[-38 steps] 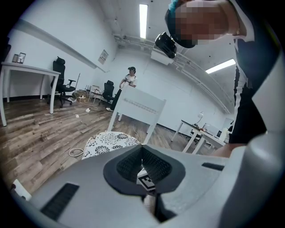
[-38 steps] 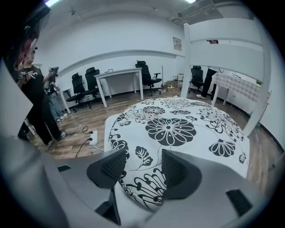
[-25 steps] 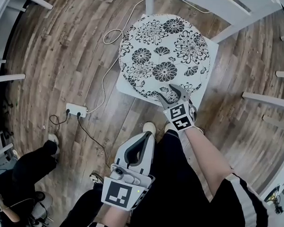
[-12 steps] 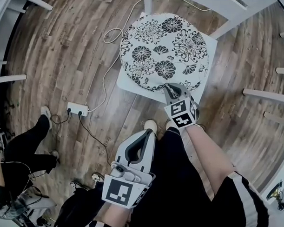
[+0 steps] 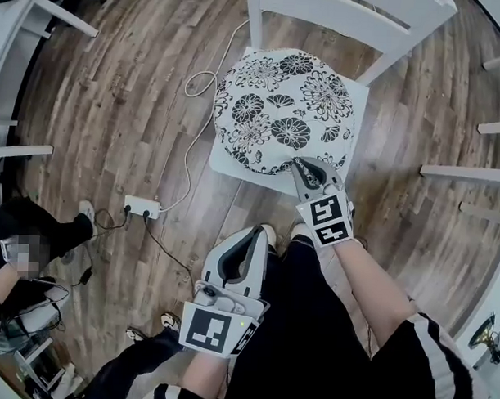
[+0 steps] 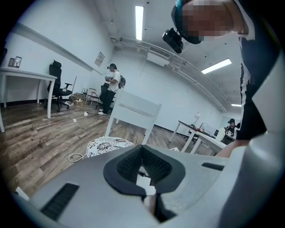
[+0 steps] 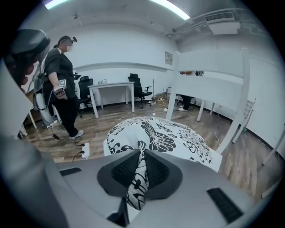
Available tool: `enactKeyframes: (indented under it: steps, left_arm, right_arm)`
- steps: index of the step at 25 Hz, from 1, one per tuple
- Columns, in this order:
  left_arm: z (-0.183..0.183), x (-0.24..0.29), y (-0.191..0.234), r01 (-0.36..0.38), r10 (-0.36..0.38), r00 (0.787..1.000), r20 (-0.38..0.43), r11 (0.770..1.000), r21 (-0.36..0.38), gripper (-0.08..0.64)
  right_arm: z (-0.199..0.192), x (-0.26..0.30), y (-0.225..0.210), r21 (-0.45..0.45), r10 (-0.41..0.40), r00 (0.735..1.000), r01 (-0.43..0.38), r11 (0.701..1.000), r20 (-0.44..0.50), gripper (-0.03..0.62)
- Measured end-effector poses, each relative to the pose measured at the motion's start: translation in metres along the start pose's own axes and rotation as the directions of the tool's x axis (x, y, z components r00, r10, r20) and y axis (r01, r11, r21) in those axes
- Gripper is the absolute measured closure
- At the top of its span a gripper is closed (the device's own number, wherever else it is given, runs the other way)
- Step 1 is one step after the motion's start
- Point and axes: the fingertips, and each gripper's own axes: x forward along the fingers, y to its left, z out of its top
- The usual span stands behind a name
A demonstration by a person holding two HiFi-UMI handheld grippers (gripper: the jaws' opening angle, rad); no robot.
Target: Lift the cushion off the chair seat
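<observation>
Head view: the cushion [image 5: 284,106] lies on the white chair [image 5: 362,90] seat. The right gripper [image 5: 303,168] has just been closing, and its jaws now pinch the cushion's near edge. The left gripper [image 5: 250,240] hangs lower in the picture, well apart from the chair. A power strip [image 5: 142,205] lies on the wood floor [image 5: 114,108] at the left.

Left gripper view: the jaws meet at their tips with nothing between them. The cushion shows beyond.

Right gripper view: a fold of the patterned fabric is clamped between the pads [image 7: 119,171] — the rest of the cushion spreads ahead over the seat, below the chair's back.
</observation>
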Motion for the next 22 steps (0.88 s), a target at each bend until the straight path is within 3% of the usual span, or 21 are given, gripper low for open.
enactKeyframes:
  steps: [6,12,22]
  left_arm:
    - [0.03,-0.003,-0.012,0.01,-0.011,1.0,0.022,0.999,0.035,0.558]
    - [0.056,-0.008,-0.018,0.012,-0.017,0.998,0.053,0.997,0.077,0.558]
    - [0.115,-0.023,-0.045,0.037,-0.05,0.992,0.118,0.993,0.11,0.558]
  right_arm:
    - [0.042,-0.044,-0.009,-0.006,-0.031,0.995,0.032,0.999,0.091,0.554]
    - [0.082,-0.09,-0.014,0.082,-0.058,0.982,0.044,0.996,0.179,0.554]
    - [0.141,-0.163,-0.004,0.097,-0.024,0.963,-0.002,0.995,0.27,0.555]
